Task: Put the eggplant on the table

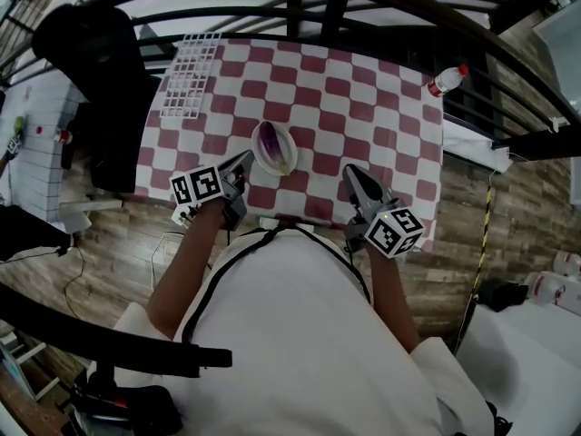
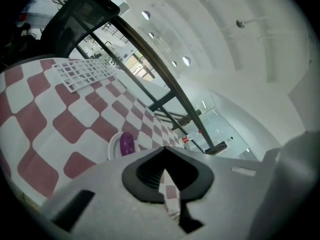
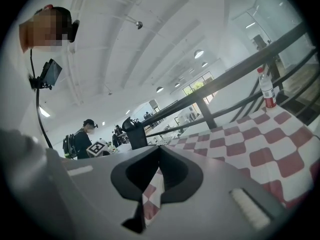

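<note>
Eggplant (image 1: 270, 141): purple, lying in white bowl (image 1: 287, 159), mid-tabletop (image 1: 363, 89), checkered cloth.
Left tool (image 1: 247, 159): jaws pressed together, empty, just beside bowl at its 8 o'clock.
Right tool (image 1: 350, 173): jaws together, empty, at bowl's 4 o'clock.
Wire rack (image 1: 191, 75): 10 o'clock.
Bottle (image 1: 447, 80): 2 o'clock.

a large open indoor hall set up as a lab or recording space, not a home. a high white vaulted ceiling (image 3: 150, 29) carries rows of round lamps (image 3: 198, 53). a black metal rail frame (image 3: 250, 60) rings a table (image 1: 363, 107) covered with a red-and-white checked cloth, on wood-plank flooring (image 1: 454, 252) where a yellow-and-black striped cord (image 1: 486, 230) trails. far off, a person (image 3: 80, 140) with a backpack stands by a marker cube (image 3: 97, 148).
</note>
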Demonstrator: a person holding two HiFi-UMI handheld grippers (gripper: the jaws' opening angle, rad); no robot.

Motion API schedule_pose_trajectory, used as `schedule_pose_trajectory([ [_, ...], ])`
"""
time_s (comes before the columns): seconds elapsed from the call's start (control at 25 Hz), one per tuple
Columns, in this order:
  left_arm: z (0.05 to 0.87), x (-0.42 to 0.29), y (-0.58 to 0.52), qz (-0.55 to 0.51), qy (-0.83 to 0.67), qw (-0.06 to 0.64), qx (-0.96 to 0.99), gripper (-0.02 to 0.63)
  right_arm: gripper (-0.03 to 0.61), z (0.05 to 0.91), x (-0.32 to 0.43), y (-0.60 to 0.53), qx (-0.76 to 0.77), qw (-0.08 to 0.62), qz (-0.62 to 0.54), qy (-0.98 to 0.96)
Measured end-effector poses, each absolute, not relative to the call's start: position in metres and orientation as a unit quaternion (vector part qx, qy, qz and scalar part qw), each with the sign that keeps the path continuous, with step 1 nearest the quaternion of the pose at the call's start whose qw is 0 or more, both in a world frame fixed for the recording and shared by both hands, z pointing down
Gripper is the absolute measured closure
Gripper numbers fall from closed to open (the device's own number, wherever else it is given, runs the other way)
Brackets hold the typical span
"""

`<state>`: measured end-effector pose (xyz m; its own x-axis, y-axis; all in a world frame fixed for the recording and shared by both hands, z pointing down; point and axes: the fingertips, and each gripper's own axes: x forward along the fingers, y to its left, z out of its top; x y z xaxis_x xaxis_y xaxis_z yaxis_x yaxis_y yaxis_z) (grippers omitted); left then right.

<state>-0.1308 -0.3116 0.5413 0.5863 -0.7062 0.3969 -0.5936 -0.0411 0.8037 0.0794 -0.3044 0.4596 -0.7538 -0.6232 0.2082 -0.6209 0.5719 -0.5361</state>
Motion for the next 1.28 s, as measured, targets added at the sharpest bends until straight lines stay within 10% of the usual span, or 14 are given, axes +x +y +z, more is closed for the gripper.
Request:
schedule_pose_trajectory([
  [1.28,0.468,-0.108,-0.299,-0.052,-0.411,0.391,0.822,0.608,0.572,0.442,0.062,-0.294,-0.348,-0.02,-0.263,0.9],
])
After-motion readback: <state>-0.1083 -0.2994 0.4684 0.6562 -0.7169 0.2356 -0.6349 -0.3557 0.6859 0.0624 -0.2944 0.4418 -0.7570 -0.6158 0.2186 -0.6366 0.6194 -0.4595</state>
